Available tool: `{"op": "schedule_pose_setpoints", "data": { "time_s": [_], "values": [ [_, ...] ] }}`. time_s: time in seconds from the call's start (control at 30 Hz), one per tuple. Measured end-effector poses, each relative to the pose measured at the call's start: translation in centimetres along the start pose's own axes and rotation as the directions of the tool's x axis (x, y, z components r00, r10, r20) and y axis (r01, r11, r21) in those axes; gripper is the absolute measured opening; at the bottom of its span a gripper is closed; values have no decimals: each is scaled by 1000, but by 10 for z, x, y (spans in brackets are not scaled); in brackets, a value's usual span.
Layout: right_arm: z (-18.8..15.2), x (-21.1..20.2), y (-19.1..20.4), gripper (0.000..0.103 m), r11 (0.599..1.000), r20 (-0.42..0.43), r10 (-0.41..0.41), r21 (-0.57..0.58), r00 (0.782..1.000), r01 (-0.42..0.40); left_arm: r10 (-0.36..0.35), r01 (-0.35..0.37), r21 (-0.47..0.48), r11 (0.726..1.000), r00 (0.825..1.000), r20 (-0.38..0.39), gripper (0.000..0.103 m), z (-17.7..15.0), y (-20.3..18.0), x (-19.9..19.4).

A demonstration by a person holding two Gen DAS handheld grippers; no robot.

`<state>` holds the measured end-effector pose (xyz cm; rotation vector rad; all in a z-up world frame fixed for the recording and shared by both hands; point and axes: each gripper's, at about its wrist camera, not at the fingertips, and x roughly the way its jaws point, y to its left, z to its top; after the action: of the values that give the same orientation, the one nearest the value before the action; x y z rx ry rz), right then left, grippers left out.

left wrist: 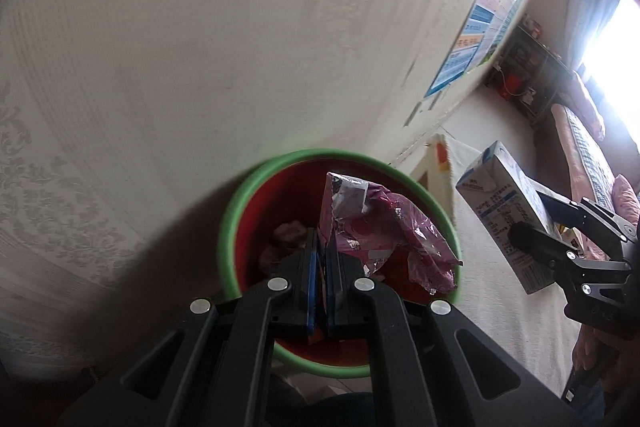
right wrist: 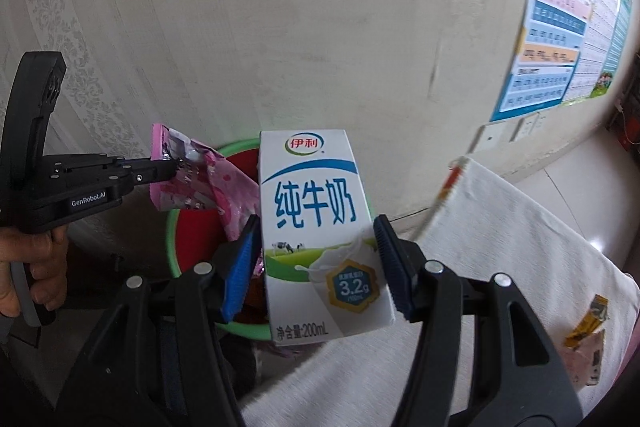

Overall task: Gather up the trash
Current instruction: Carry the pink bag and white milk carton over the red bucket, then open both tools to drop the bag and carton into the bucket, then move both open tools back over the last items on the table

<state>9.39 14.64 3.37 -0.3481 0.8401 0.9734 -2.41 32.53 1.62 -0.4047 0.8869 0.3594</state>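
My left gripper (left wrist: 320,251) is shut on a crumpled pink foil wrapper (left wrist: 384,227) and holds it over a red bin with a green rim (left wrist: 232,211). The same gripper (right wrist: 176,167) and wrapper (right wrist: 208,187) show at the left of the right wrist view, above the bin (right wrist: 172,239). My right gripper (right wrist: 316,263) is shut on a white and blue milk carton (right wrist: 316,219), upright between the blue pads (right wrist: 240,271). In the left wrist view the carton (left wrist: 504,215) and right gripper (left wrist: 536,223) hang to the right of the bin.
The bin stands against a patterned cream wall (left wrist: 160,67). A table with a white cloth (right wrist: 520,267) lies to the right, with a yellow and pink wrapper (right wrist: 588,343) on it. Posters (right wrist: 560,47) hang on the wall. Some trash (left wrist: 288,231) lies inside the bin.
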Motion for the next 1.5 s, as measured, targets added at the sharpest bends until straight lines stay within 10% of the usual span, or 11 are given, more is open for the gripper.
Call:
{"op": "schedule_pose_setpoints", "data": {
  "time_s": [0.5,0.57,0.63,1.5],
  "values": [
    [7,41,16,56,1000,-40,27,13,999,-27,29,-30,-25,999,999,-31,6,-1,18,17],
    [6,45,18,59,1000,-52,21,2,998,-21,39,-41,-44,998,999,-31,61,-1,20,18],
    [4,46,19,79,1000,-57,12,-1,998,-13,39,-39,-66,997,999,-6,81,0,22,16],
    [-47,-42,-51,98,983,-14,-148,109,989,149,-58,59,27,998,998,-8,91,-19,-73,3]
  ]
}}
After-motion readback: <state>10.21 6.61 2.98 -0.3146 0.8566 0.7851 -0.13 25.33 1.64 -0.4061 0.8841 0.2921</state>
